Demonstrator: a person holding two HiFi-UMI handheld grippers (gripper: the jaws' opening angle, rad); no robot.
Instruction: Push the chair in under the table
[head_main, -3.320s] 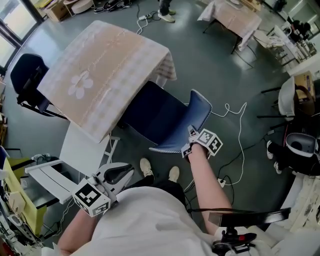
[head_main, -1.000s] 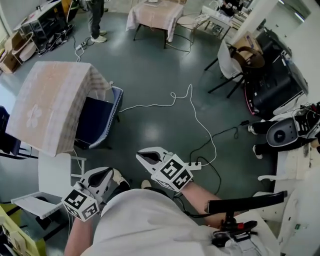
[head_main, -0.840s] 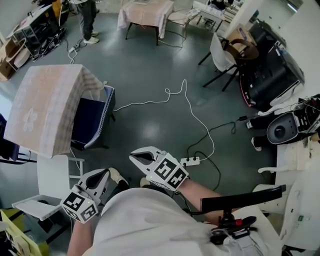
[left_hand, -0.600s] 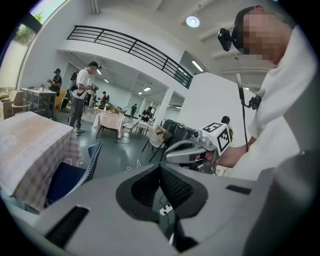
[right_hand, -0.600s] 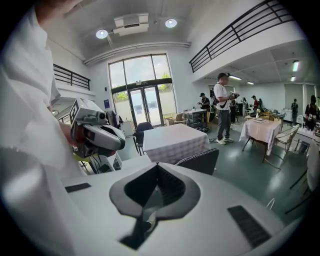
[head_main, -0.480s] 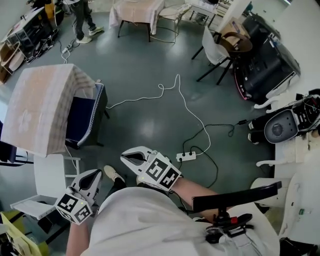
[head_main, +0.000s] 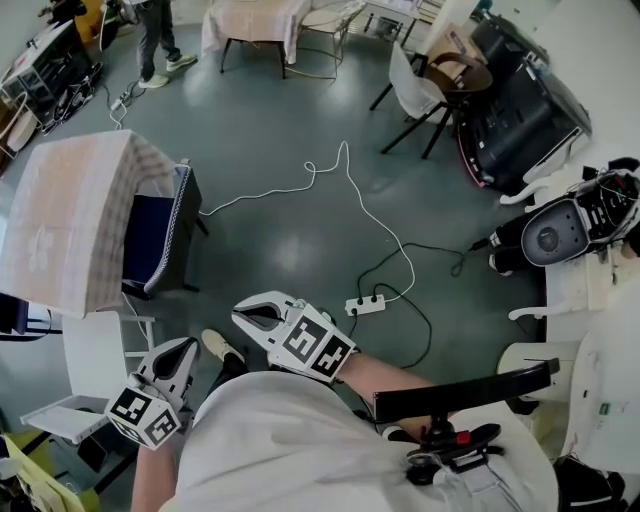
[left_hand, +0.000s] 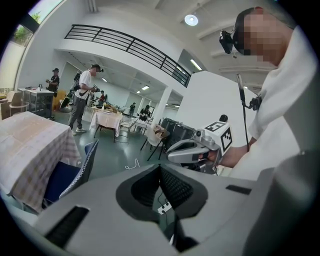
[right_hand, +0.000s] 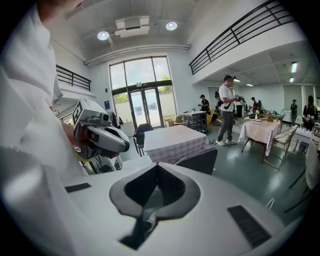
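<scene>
The blue chair (head_main: 150, 232) stands at the far left, its seat tucked under the table with the checked cloth (head_main: 55, 215). Both grippers hang close to my body, well away from the chair. My left gripper (head_main: 186, 350) is shut and holds nothing. My right gripper (head_main: 250, 312) is also shut and empty. In the left gripper view the chair (left_hand: 70, 172) and table (left_hand: 27, 142) lie left of the closed left gripper (left_hand: 160, 168). From the right gripper view, the table (right_hand: 175, 141) and chair back (right_hand: 198, 160) sit beyond the closed right gripper (right_hand: 156, 167).
A white cable (head_main: 340, 185) runs over the grey floor to a power strip (head_main: 365, 303). A white folding chair (head_main: 95, 345) stands left of my feet. Another clothed table (head_main: 250, 18), chairs (head_main: 420, 80) and a standing person (head_main: 150, 35) are farther off.
The right gripper has left the chair's back, and the chair now sits under the table. I have backed away; table and chair slid to the picture's left edge.
</scene>
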